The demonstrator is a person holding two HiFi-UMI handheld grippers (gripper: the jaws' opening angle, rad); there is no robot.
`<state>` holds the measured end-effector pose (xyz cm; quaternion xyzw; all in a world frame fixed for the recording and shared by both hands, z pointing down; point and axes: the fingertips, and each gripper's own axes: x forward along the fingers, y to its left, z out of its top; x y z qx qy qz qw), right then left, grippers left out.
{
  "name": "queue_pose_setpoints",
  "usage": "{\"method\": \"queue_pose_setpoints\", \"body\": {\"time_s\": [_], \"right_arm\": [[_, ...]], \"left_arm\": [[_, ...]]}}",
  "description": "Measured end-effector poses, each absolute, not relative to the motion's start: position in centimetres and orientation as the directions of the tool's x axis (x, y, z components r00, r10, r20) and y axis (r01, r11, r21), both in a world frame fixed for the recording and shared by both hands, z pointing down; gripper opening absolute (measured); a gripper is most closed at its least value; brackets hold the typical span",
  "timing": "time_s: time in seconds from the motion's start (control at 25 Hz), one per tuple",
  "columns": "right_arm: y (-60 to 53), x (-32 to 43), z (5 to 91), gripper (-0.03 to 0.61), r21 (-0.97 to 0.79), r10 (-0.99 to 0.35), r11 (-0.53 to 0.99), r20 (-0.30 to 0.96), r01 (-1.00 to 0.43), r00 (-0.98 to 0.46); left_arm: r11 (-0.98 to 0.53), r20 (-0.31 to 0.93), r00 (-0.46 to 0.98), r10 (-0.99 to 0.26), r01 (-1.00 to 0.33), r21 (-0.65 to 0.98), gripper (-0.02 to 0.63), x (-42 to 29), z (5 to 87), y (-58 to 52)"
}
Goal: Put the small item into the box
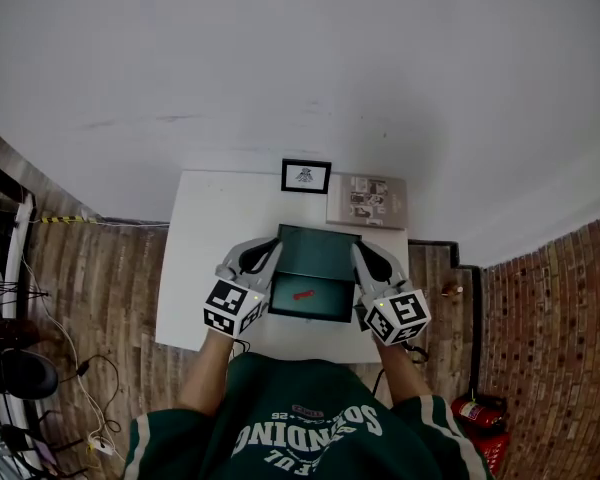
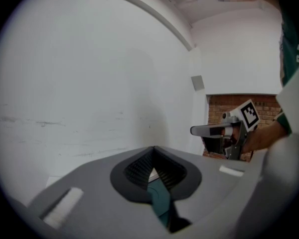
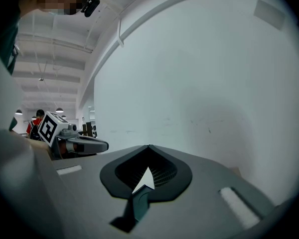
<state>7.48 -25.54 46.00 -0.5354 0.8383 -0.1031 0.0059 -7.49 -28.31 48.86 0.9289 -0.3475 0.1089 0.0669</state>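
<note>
A dark green box (image 1: 320, 253) lies open on the white table (image 1: 210, 238), and a small red item (image 1: 302, 293) rests inside its near half. My left gripper (image 1: 276, 242) is at the box's left side and my right gripper (image 1: 357, 249) at its right side, both pointing away from me. In the left gripper view the fingertips meet (image 2: 153, 148), and a sliver of the teal box (image 2: 160, 198) shows through the gap below them. The right gripper (image 3: 149, 147) looks the same, with its tips together. Whether either one pinches the box edge is hidden.
A small black picture frame (image 1: 306, 176) and a grey printed board (image 1: 367, 200) stand at the table's far edge against the white wall. Brick-patterned floor surrounds the table, with cables at the left (image 1: 40, 308) and a red extinguisher (image 1: 477, 413) at the right.
</note>
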Motion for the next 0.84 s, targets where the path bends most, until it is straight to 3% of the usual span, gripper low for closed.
{"method": "queue_pose_setpoints", "body": {"time_s": [0.84], "right_arm": [[-24.5, 6.9, 46.7, 0.002, -0.204, -0.896, 0.402, 0.113, -0.893, -0.429]], "left_arm": [[-0.748, 0.257, 0.734, -0.629, -0.662, 0.058, 0.051, -7.9, 49.3, -27.2]]}}
